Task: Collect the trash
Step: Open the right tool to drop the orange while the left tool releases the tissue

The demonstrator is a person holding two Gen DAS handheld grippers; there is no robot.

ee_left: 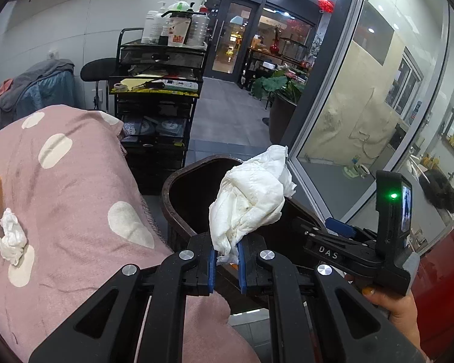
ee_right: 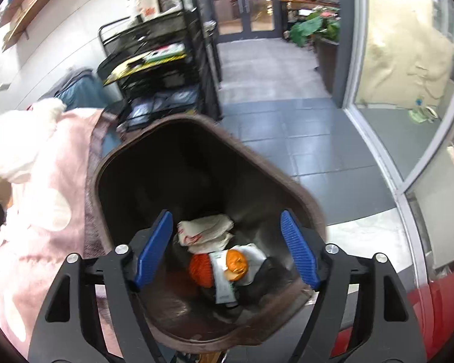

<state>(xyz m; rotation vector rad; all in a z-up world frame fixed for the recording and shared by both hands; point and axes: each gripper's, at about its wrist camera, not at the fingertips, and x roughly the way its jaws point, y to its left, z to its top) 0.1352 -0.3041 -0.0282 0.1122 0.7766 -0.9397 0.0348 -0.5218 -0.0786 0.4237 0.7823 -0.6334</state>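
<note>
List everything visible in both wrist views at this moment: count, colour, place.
crumpled tissue: one, white, clamped in the left gripper above the bin
second tissue wad: one, white, lying on the blanket
blanket: one, pink with white spots, left of the bin
trash bin: one, dark brown, on the floor beside the blanket
trash in bin: several pieces, white and orange, at the bin's bottom
cart: one, black, behind the blanket, bottles on top
potted plant: one, green, by the glass door
left gripper: black, blue pads, shut on the tissue
right gripper: black, blue pads, open over the bin
</note>
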